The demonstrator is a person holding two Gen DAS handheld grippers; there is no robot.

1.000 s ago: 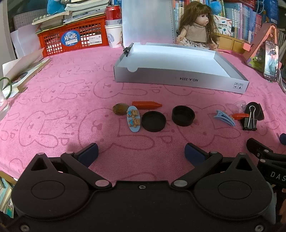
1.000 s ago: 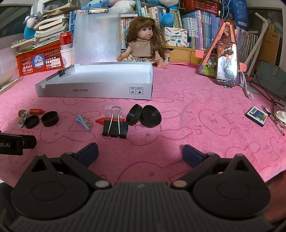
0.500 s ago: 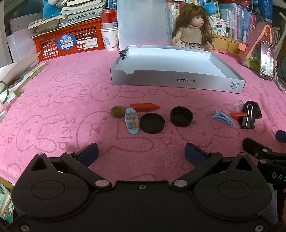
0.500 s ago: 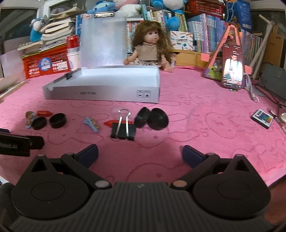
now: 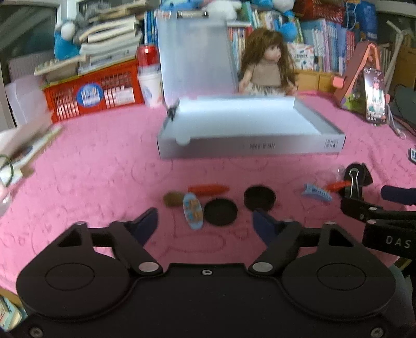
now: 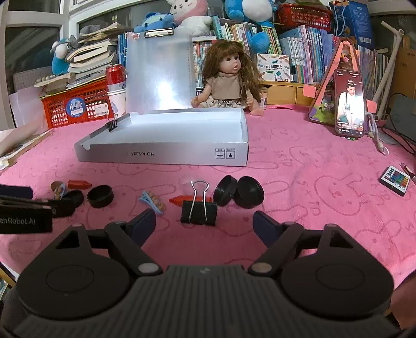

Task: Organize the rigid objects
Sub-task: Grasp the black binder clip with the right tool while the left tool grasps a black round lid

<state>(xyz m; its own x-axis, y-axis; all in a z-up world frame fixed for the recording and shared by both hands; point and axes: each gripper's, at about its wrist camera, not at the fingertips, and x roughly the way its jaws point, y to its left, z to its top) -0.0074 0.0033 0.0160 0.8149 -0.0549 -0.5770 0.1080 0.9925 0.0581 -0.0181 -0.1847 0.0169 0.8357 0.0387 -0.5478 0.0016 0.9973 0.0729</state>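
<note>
Grey cardboard box (image 6: 166, 153), binder clip (image 6: 113, 124) on rim

Premises: a domestic room, likely a child's bedroom or study. Evidence: packed bookshelves (image 6: 299, 52), plush toys (image 6: 192, 15) on top, a doll (image 6: 228, 80) seated on a table covered with a pink rabbit-print towel (image 6: 299, 161), and a propped phone (image 6: 349, 104) playing video.
</note>
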